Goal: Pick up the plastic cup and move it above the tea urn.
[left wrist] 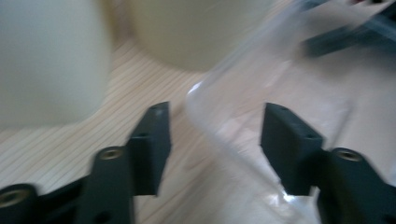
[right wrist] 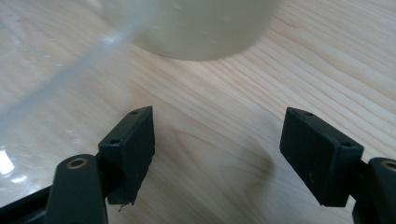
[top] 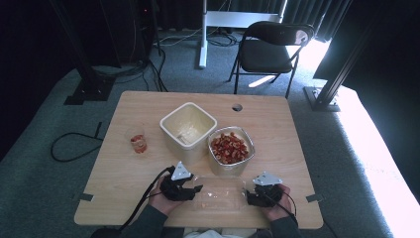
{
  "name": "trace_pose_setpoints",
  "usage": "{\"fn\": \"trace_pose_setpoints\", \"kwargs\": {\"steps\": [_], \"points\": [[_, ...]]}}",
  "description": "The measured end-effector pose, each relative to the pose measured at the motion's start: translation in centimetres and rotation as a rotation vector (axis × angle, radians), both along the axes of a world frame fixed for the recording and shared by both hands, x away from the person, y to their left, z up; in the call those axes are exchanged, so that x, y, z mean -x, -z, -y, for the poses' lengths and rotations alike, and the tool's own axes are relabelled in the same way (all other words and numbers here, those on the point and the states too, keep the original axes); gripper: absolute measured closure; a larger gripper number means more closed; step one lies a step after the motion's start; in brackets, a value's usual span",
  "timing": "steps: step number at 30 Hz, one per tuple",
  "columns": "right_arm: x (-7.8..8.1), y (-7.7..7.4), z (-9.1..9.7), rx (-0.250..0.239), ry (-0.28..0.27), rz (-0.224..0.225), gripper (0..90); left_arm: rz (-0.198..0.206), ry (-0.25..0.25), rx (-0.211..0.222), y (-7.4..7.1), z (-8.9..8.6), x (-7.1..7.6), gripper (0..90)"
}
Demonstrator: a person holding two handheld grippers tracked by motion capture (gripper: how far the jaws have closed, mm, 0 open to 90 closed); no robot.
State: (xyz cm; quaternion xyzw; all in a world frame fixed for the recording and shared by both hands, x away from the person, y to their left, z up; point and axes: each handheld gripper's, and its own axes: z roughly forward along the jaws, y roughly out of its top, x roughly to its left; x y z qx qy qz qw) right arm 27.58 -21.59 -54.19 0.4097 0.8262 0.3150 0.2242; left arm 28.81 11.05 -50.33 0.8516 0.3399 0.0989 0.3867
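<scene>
On the wooden table, low in the frame, we flank the clear plastic container, left gripper with jaws apart astride its rim, right gripper open over bare wood, so next we likely must close on both ends.

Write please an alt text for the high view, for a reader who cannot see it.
A person's two hands hold the left gripper and right gripper at either end of a clear plastic tray on a wooden table. Behind stand an empty cream tub, a container of red slices and a small cup.
</scene>
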Motion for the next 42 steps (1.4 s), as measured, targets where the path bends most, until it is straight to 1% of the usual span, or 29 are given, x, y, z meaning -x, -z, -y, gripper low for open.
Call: {"fn": "trace_pose_setpoints", "kwargs": {"steps": [1,2,3,6,8,9,10,11,12,15,19,22,24,26,28,29,33,37,42], "points": [[-0.1,0.0,0.3,-0.006,0.012,-0.001,25.9,-0.010,-0.008,0.009,0.1,-0.3,-0.1,53.6],[-0.1,0.1,0.7,-0.015,0.025,-0.004,25.9,-0.009,-0.020,0.003,0.1,-0.5,-0.2,58.9],[-0.2,0.1,1.0,-0.024,0.042,-0.009,25.9,-0.005,-0.033,-0.009,0.0,-0.8,-0.3,62.3],[-0.4,0.2,1.8,-0.031,0.076,-0.010,26.3,-0.005,-0.061,-0.020,-0.1,-1.9,-0.6,68.9],[-0.4,0.2,2.0,-0.032,0.092,-0.006,26.3,-0.002,-0.091,-0.036,-0.1,-2.8,-0.8,75.1],[-0.4,0.2,2.1,-0.031,0.094,-0.007,26.3,-0.004,-0.098,-0.036,-0.2,-3.3,-0.9,77.9],[-0.4,0.2,2.2,-0.032,0.095,-0.006,26.3,0.005,-0.110,-0.052,-0.3,-3.7,-0.9,79.5],[-0.5,0.2,2.3,-0.033,0.098,-0.005,26.3,0.009,-0.119,-0.058,-0.3,-4.1,-0.9,80.7],[-0.5,0.2,2.3,-0.033,0.102,-0.006,26.3,0.006,-0.120,-0.061,-0.4,-4.5,-0.9,81.4],[-0.6,0.2,2.5,-0.037,0.112,-0.006,26.3,0.010,-0.142,-0.066,-0.7,-5.7,-0.9,82.3],[-0.8,0.3,2.8,-0.042,0.122,-0.006,26.3,0.010,-0.165,-0.008,-1.4,-7.5,-1.1,84.1],[-0.9,0.3,3.0,-0.042,0.133,-0.004,26.4,0.009,-0.190,0.055,-2.1,-9.1,-1.3,85.3],[-1.0,0.3,3.1,-0.042,0.140,-0.001,26.4,0.013,-0.211,0.078,-2.5,-10.1,-1.4,85.8],[-1.1,0.3,3.4,-0.040,0.146,-0.002,26.4,0.023,-0.234,0.091,-3.0,-11.1,-1.3,86.0],[-1.3,0.3,3.7,-0.041,0.154,0.000,26.4,0.031,-0.254,0.095,-3.4,-12.0,-1.3,86.7],[-1.4,0.3,3.8,-0.043,0.159,-0.002,26.4,0.034,-0.263,0.104,-3.6,-12.4,-1.3,87.0],[-1.8,0.3,4.1,-0.052,0.169,-0.003,26.4,0.061,-0.295,0.097,-4.7,-13.7,-1.2,87.4],[-1.9,0.4,4.3,-0.058,0.169,-0.006,26.4,0.099,-0.322,0.086,-6.3,-14.9,-1.2,87.6],[-2.0,0.4,4.4,-0.071,0.171,-0.008,26.4,0.145,-0.361,0.095,-8.6,-16.6,-1.4,87.6]]}}
